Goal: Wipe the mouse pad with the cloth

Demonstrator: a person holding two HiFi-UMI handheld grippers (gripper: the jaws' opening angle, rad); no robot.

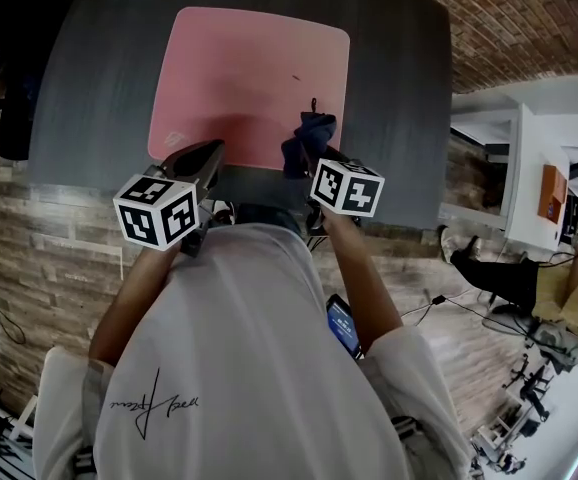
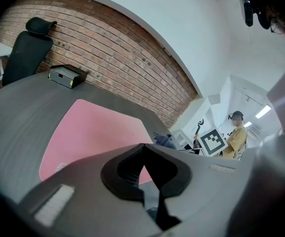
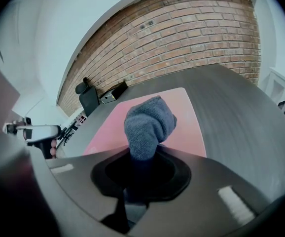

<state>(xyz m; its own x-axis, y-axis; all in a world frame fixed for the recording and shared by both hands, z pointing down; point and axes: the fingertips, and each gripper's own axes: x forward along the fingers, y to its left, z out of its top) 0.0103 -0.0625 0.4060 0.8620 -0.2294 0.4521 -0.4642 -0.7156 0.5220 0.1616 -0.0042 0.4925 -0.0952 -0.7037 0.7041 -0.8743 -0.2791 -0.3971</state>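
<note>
The person wears a white short-sleeved T-shirt [image 1: 249, 388] with a dark handwritten signature [image 1: 154, 405]. The left gripper [image 1: 207, 151] and right gripper [image 1: 307, 158] are dark grey, each with 1 white cube [image 1: 157, 211] bearing black square markers.

Mouse pads: one pink rectangular mouse pad [image 1: 249, 78]
Cloths: one blue-grey terry cloth [image 3: 149, 125]
Grippers: two dark grey two-jaw grippers, the left gripper [image 2: 143, 146] and the right gripper [image 3: 141, 152]
Marker cubes: two white cubes with black square markers [image 1: 157, 211], one per gripper
Tables: one dark grey table [image 1: 399, 88]
Boxes: one small black box [image 2: 67, 75]
Chairs: one black office chair [image 2: 26, 53]
</note>
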